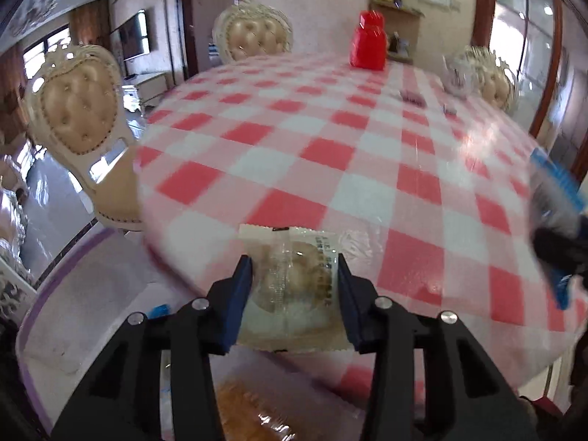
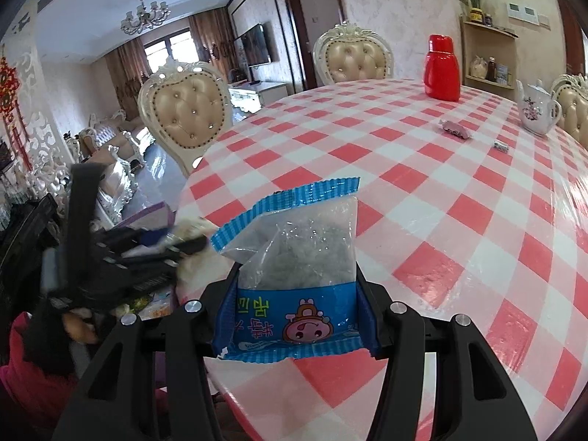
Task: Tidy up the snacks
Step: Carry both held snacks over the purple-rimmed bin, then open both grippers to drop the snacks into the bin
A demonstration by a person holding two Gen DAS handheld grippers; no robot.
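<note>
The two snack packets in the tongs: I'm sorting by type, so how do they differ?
The clear packet in the left tongs is fully see-through and shows a round, pale brown pastry; the blue packet in the right tongs has blue printed bands, a cartoon figure and dark contents. The clear packet looks squarish, the blue packet taller. Both are sealed with crimped edges and gripped at their sides.

Red flask (image 2: 442, 68), teapot (image 2: 537, 110), chairs (image 2: 189, 110)

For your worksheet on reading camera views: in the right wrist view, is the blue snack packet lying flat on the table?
No: the blue snack packet is held up between the right claw fingers, above the checked table.
</note>
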